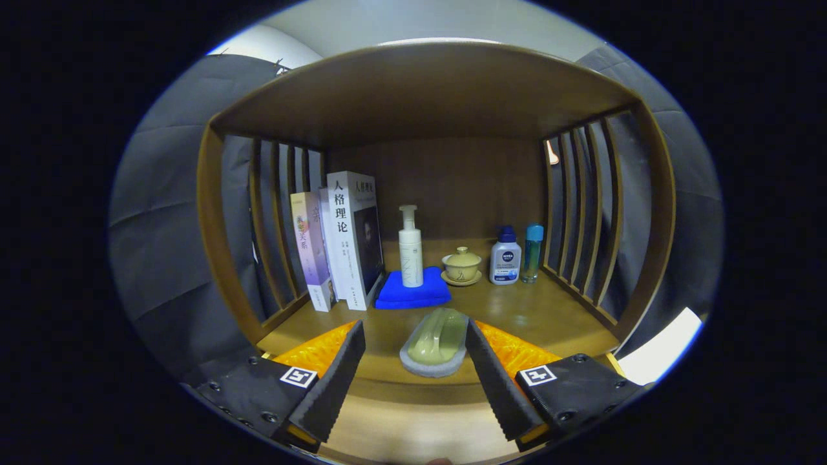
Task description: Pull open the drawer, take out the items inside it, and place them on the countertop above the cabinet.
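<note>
Wooden slats wall both sides of the cabinet (652, 213) niche seen from my gripper view, over a brown countertop (536, 316). My gripper (415, 345) hangs at the front edge, jaws spread wide, pressing on nothing. One soap dish (435, 342), a green ribbed tray on a grey base, lies on the countertop between my two fingers (336, 374), nearer the right one; whether it touches that finger I cannot tell.

Beyond it, one folded blue cloth (413, 294) carries one white pump bottle (410, 248), standing upright. To the cloth's left, three books (342, 242) stand upright against the left slats, the tallest just beside the cloth. To the right of the pump bottle sits one lidded cup (461, 263) on its saucer. Further right stand two more bottles, touching or nearly so: one white bottle (505, 258) with a blue cap, and one slim clear bottle (533, 252) with a blue cap, nearest the right slats.
</note>
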A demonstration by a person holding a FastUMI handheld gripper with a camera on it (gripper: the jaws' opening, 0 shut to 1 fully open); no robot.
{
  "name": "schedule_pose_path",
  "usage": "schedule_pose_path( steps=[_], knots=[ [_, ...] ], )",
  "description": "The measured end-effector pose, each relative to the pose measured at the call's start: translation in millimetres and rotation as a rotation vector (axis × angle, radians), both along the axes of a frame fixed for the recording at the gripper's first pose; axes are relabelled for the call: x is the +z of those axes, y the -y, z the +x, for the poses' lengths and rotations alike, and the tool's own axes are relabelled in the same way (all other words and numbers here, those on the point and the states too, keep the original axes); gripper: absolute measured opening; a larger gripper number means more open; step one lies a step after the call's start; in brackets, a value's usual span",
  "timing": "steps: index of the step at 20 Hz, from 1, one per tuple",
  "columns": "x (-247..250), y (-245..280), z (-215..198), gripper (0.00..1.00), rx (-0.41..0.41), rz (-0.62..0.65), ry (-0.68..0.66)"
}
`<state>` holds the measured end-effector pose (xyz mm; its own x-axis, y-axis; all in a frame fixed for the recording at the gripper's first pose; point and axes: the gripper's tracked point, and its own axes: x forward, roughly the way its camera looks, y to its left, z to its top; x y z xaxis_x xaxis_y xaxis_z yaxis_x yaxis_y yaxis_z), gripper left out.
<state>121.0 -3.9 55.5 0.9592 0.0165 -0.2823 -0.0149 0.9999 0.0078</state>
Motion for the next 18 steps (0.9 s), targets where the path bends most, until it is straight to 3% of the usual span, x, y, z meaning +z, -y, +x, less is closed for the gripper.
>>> schedule_pose_path(
  steps=[11,18],
  knots=[
    [-23.8,2.3,-104.2,0.98,0.009,-0.061,0.086],
    [-55.8,-3.3,-147.5,0.98,-0.007,-0.026,0.085]
  ],
)
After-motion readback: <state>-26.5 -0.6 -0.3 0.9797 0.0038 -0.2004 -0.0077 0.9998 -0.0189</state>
